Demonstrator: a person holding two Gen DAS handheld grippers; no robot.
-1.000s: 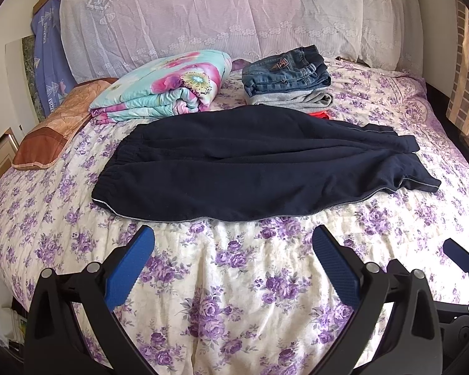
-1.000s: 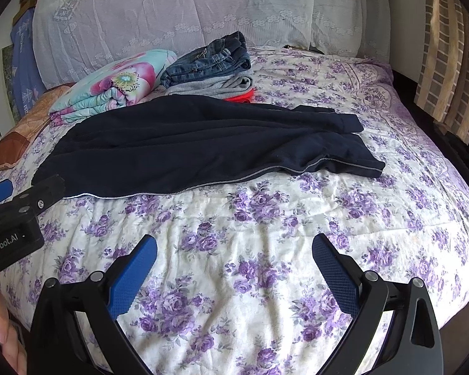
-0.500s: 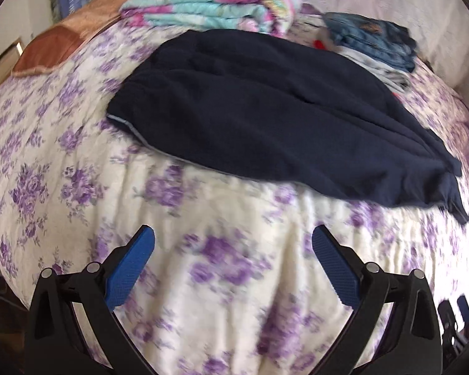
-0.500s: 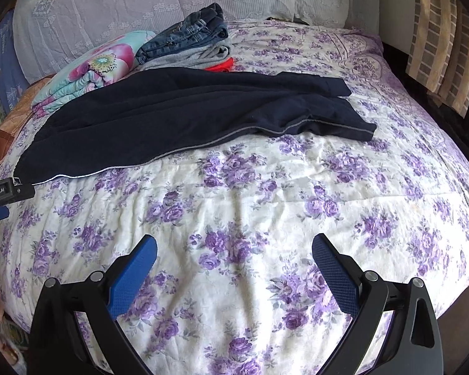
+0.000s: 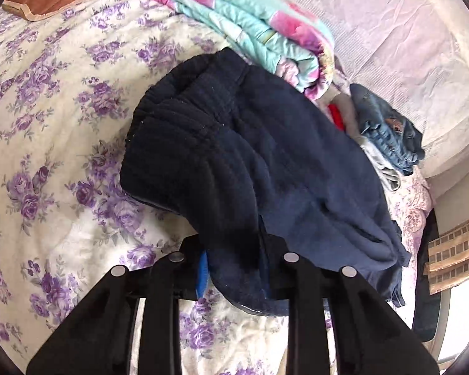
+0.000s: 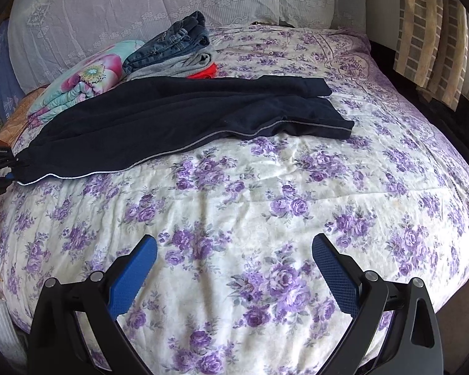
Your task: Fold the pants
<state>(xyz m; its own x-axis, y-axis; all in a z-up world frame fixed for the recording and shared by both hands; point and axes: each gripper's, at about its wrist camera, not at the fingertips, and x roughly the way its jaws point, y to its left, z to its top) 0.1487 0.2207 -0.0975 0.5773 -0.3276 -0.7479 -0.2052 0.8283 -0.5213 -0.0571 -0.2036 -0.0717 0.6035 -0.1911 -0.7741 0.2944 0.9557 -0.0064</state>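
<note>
Two tools over a purple-flowered bedspread (image 6: 234, 187): left tool (image 5: 234, 268) just closed on navy pants (image 5: 265, 156), right tool (image 6: 234, 268) wide.

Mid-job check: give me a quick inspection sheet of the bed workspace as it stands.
Surface: floral bedspread, mostly bare near the front.
Job's things: navy pants spread flat, unfolded, waistband at the left edge.
Clutter: folded floral quilt, stack of jeans over grey and red clothes, behind the pants.
Grippers: left gripper has just been closing, pants waistband between its jaws; right gripper open, over bare bedspread.
Cables: nothing seen.
Surroundings: lace-covered headboard, curtain at right.
</note>
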